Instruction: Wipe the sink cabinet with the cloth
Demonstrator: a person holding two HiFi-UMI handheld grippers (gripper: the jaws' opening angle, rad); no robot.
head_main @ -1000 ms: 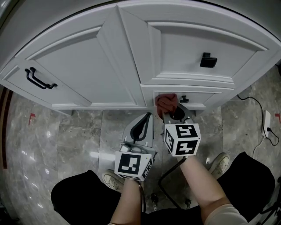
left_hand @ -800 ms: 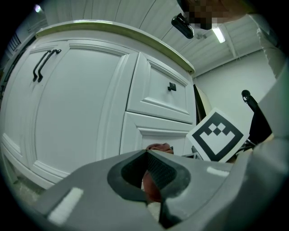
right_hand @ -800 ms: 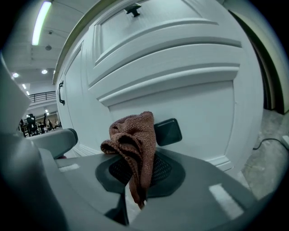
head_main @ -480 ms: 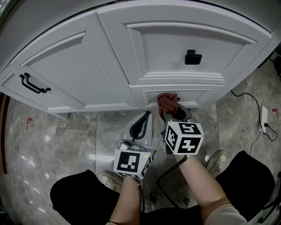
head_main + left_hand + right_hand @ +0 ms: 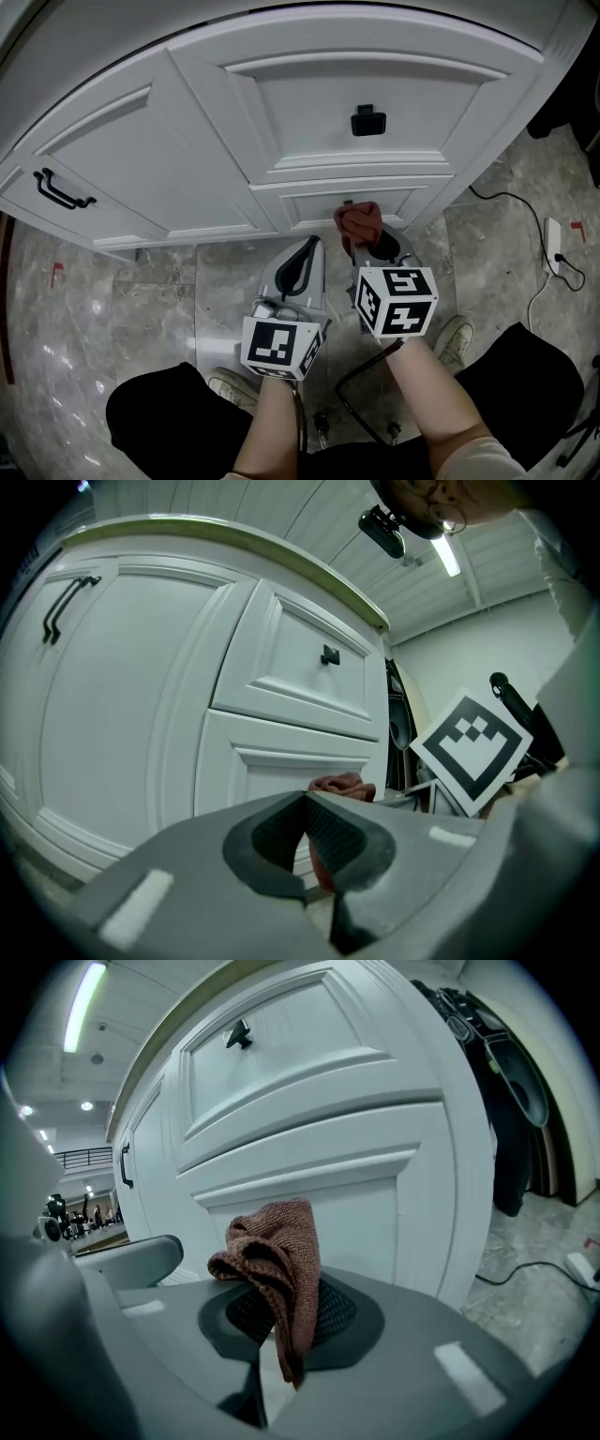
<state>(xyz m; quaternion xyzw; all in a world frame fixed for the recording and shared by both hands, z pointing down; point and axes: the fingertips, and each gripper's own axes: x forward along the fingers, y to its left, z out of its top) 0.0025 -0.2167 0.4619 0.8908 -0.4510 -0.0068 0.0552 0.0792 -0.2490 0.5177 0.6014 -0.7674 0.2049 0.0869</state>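
The sink cabinet (image 5: 309, 103) is seen as a broad, curved front of smooth white painted wood, made up of raised rectangular panels. Its top edge is cut off in the head view. Glossy grey veined stone floor (image 5: 112, 309) is laid below it in large tiles.

Two grey plastic grippers are held low before the cabinet, each carrying one cube with black-and-white square markers. The left gripper (image 5: 305, 832) is pressed together at its tips, with nothing caught between its ribbed dark pads. The right gripper (image 5: 281, 1326) is clamped on the cloth (image 5: 277, 1260), one crumpled piece of reddish-brown knitted fabric, coarse in weave and bunched above the jaws. The cloth is held at the lowest centre panel of the cabinet; whether it touches the wood cannot be made out.

Two black metal handles are counted on the cabinet: a bar pull (image 5: 64, 190) on the left door and a small square knob (image 5: 368, 122) on the centre panel. One thin dark cable (image 5: 525, 211) is trailed across the floor at the right.
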